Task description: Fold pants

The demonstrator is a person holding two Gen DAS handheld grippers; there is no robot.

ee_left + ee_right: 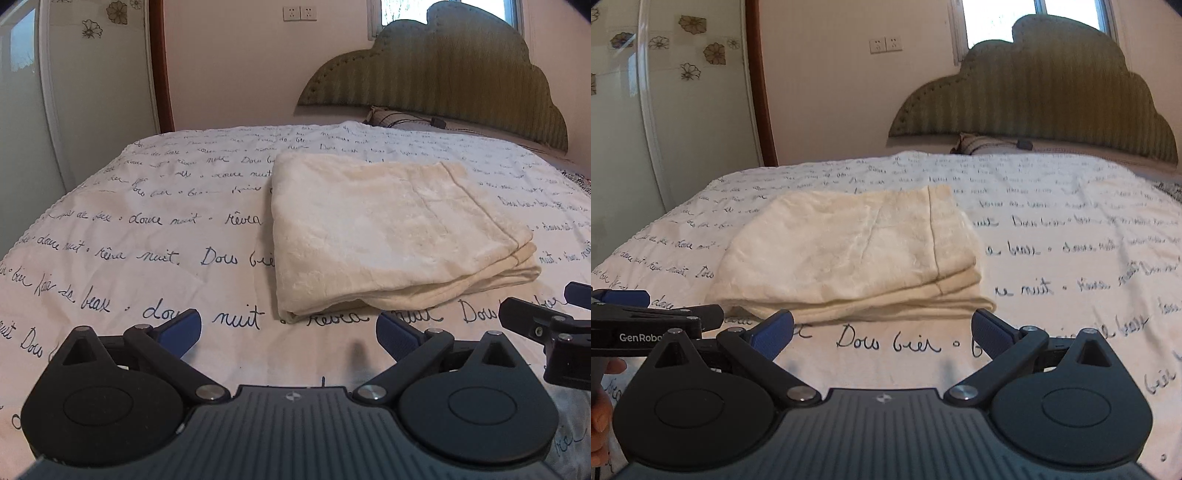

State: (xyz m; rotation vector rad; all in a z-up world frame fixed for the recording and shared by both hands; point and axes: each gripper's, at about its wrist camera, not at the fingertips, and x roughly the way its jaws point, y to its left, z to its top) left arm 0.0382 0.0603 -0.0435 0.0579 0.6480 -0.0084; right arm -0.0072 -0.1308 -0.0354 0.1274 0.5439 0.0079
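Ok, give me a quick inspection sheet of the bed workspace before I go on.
Surface: bedspread with handwriting print, lying fairly smooth.
Job's things: cream pants folded into a layered rectangle, resting flat on the bedspread.
Clutter: pillow at the head of the bed; otherwise nothing seen.
Grippers: left gripper open, empty, short of the pants' near edge; right gripper open, empty, likewise.
Cables: small dark item by the pillow, cannot tell if it is a cable.
Surroundings: green headboard, wall sockets, window, floral glass panel.
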